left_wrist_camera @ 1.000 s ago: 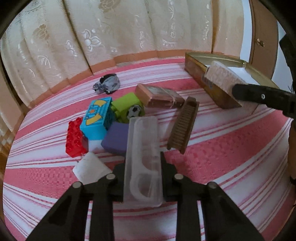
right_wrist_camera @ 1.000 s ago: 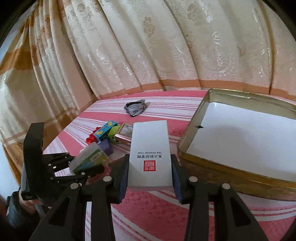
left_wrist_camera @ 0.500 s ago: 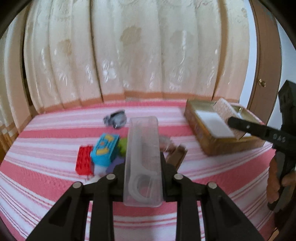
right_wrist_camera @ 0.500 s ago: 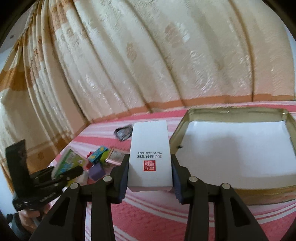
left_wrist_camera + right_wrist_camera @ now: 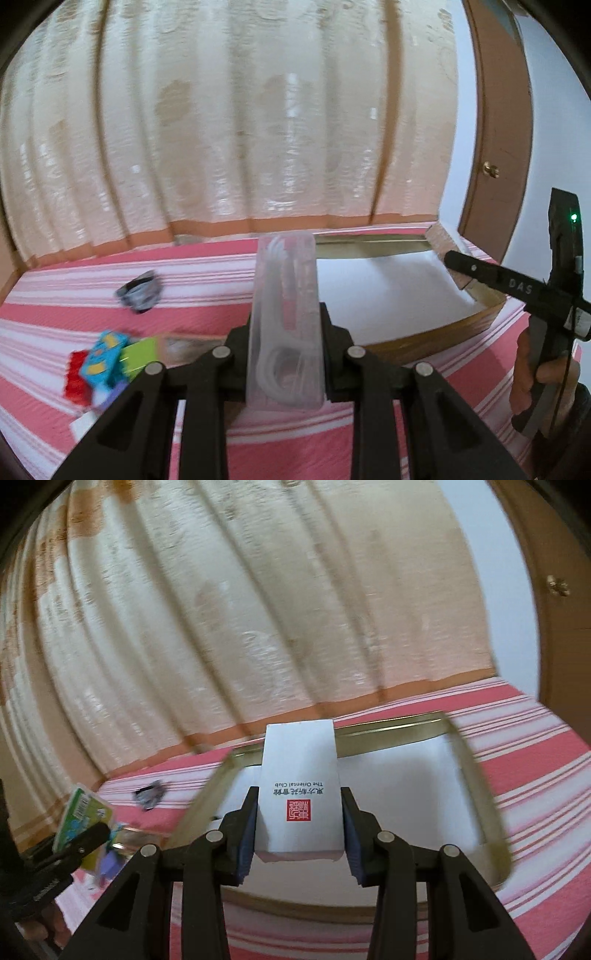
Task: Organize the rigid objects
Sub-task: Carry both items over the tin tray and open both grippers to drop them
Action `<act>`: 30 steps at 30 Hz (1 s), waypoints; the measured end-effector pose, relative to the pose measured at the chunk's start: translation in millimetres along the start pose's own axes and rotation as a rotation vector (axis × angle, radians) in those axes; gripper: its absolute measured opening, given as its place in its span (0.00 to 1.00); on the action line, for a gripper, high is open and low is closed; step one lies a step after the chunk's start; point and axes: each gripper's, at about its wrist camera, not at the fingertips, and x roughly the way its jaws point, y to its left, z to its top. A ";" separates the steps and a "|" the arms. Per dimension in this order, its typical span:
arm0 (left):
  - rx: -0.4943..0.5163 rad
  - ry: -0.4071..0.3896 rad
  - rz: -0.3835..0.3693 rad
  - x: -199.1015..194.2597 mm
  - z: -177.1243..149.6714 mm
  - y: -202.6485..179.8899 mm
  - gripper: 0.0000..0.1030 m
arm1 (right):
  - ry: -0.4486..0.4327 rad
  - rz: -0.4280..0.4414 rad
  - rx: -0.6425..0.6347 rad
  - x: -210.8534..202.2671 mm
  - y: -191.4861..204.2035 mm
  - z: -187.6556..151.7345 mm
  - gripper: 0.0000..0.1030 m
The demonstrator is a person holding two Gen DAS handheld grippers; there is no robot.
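Observation:
My left gripper is shut on a clear plastic case holding white floss picks, held above the striped bedspread, just left of the gold tin box. My right gripper is shut on a white card box with a red seal, held over the tin box's white-lined inside. The right gripper also shows at the right in the left wrist view. The left gripper also shows at the far left in the right wrist view.
Toy bricks, red, blue and green, lie in a heap at the left beside a brown box. A grey crumpled object lies farther back. Cream curtains hang behind the bed. A wooden door stands at the right.
Both grippers have risen and swung right toward the tin box. The right gripper's white box now hangs over the tin's inside. The toy heap has slid to the lower left of view.

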 end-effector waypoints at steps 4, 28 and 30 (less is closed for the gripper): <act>0.005 0.011 -0.040 21.8 9.2 -26.9 0.24 | -0.001 -0.076 -0.018 -0.9 -22.5 3.8 0.42; 0.036 0.140 0.022 119.2 11.7 -99.8 0.24 | 0.112 -0.246 -0.079 30.2 -45.4 -2.3 0.42; 0.033 0.136 0.038 119.5 11.5 -97.7 0.24 | 0.126 -0.245 -0.075 32.4 -45.9 -2.8 0.43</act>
